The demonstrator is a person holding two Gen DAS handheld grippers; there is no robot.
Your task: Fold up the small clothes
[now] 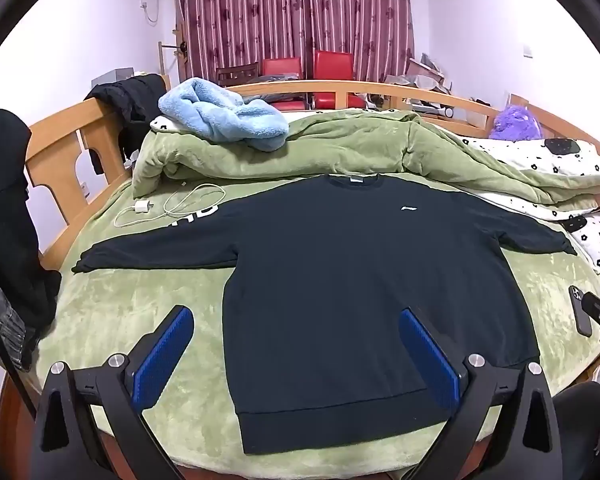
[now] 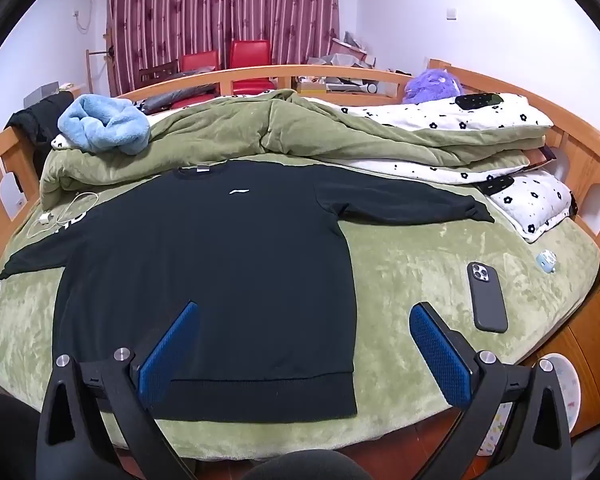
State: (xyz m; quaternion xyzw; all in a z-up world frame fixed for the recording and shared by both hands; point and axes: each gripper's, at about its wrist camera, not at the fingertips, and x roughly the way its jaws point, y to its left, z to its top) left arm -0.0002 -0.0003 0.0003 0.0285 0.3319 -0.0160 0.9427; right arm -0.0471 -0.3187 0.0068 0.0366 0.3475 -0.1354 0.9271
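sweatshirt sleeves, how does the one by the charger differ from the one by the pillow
The sleeve by the charger has white lettering near the shoulder; the sleeve by the pillow is plain black. The charger-side sleeve lies beside a white charger and its cable; the pillow-side sleeve ends near a flowered pillow. The pillow-side cuff looks bunched, the other flatter. Both lie spread straight out on the green bedspread, untouched by either gripper.

Left gripper (image 1: 296, 350) and right gripper (image 2: 304, 346), fingers spread wide, empty.
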